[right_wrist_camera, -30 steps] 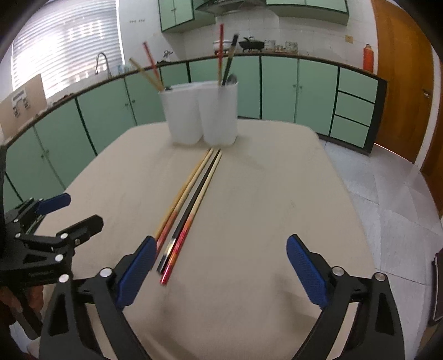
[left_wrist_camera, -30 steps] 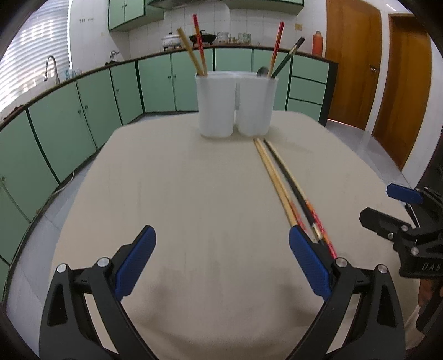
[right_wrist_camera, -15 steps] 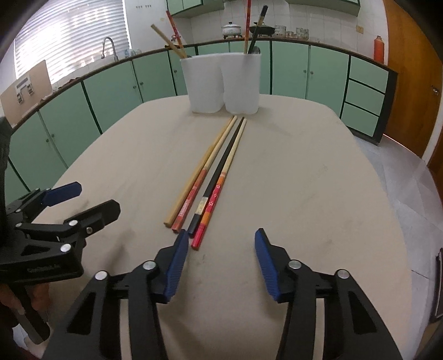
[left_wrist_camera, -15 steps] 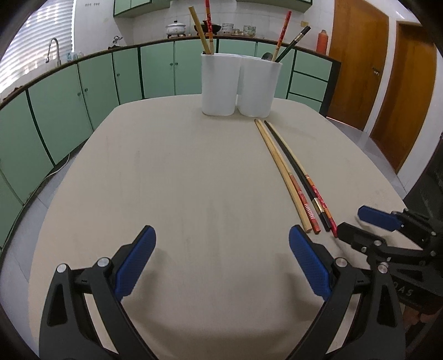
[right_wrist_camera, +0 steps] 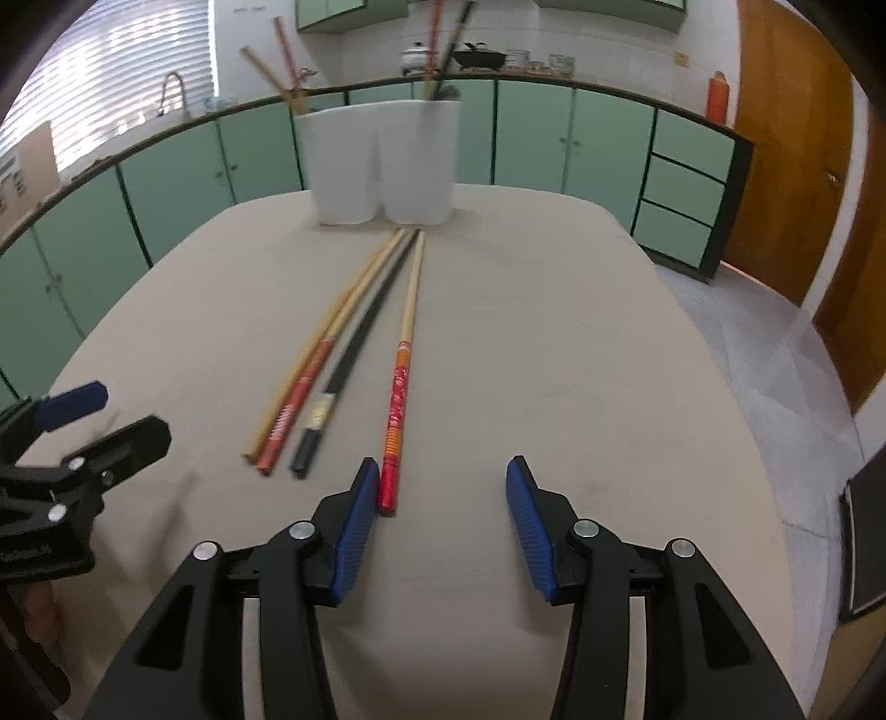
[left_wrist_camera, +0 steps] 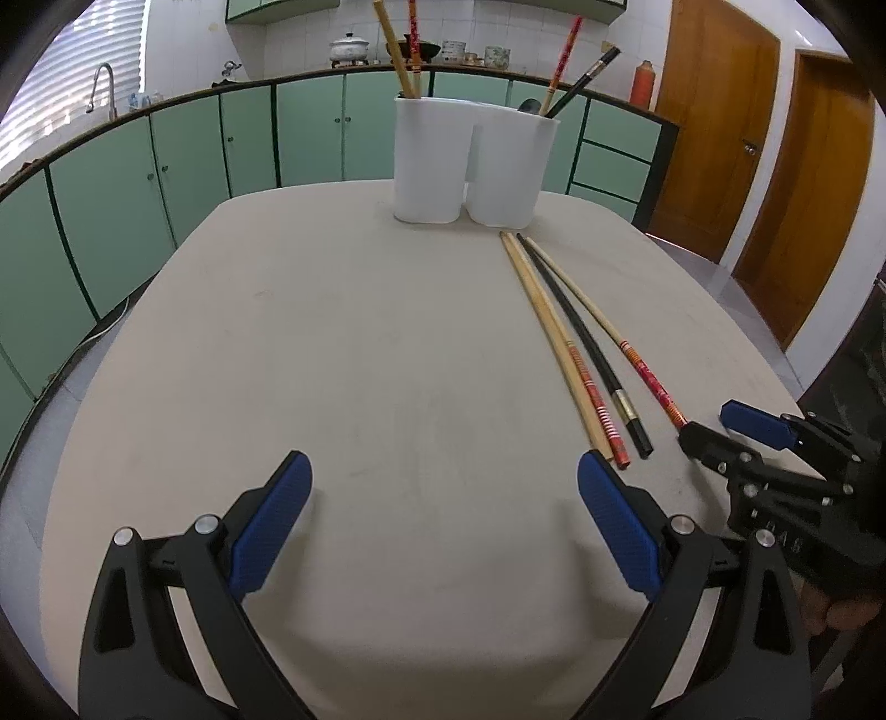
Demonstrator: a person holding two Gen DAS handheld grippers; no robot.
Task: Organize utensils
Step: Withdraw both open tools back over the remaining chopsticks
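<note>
**Right gripper beside the orange chopstick, nothing held**

Your right gripper (right_wrist_camera: 443,493) sits low over the beige cloth-covered table (right_wrist_camera: 581,343) with its blue-padded jaws about half apart. The red butt end of the long chopstick with the orange-and-red patterned handle (right_wrist_camera: 400,387) lies just inside the left pad (right_wrist_camera: 354,531), close enough that it looks to touch it, though you cannot be sure from this angle. The other pad stands well clear, so nothing is clamped.

Your left gripper (left_wrist_camera: 443,520) hovers over a bare stretch of the table with its jaws wide apart and nothing between them.

Three more chopsticks lie just to the left of the orange one, side by side and pointing toward the far end of the table: a plain pale bamboo chopstick (right_wrist_camera: 310,365), a bamboo chopstick with a red printed handle (right_wrist_camera: 299,399) pressed against it, and a black lacquered chopstick with a gold band (right_wrist_camera: 354,354). The far tips of all four gather close to the foot of the white plastic two-compartment utensil holder (right_wrist_camera: 382,166), while the near ends fan apart.

That holder stands upright at the far end of the table. In your left wrist view, its left compartment holds two chopsticks (left_wrist_camera: 401,50), and the right compartment holds a red one and a black one (left_wrist_camera: 576,72), all leaning.
</note>
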